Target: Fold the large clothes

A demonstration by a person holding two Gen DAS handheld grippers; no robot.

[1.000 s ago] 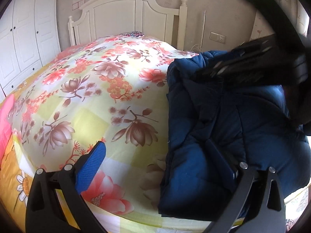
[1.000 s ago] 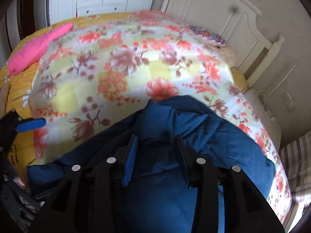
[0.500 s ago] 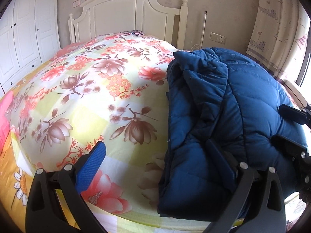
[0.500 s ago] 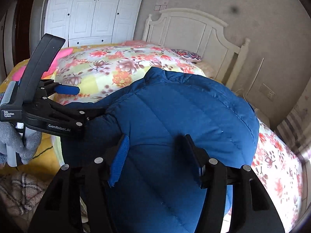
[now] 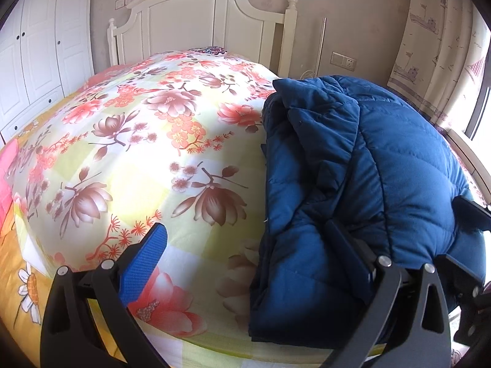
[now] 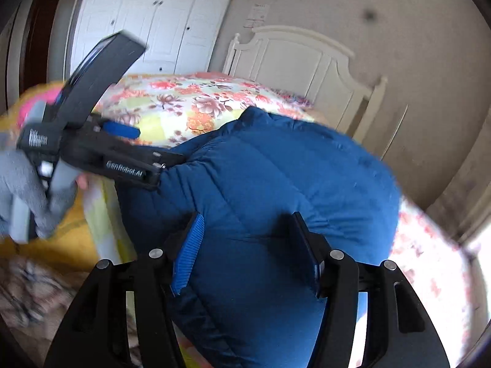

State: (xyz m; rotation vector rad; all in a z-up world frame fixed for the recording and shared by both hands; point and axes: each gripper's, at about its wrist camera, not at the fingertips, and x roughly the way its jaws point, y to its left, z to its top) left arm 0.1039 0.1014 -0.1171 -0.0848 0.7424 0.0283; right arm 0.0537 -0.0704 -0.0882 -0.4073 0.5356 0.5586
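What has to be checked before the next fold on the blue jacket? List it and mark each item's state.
1. Blue jacket lies bundled on the floral bedspread, on the right in the left wrist view: ok.
2. Left gripper has its jaws wide apart, one finger against the jacket's near edge, nothing clamped: ok.
3. Right gripper has its jaws apart over the jacket, with no fabric pinched: ok.
4. Bare bedspread beside the jacket to fold onto: ok.
5. Sleeves tucked inside the bundle: cannot tell.
6. Jacket's near edge fully supported by the bed: cannot tell, it sits close to the edge.
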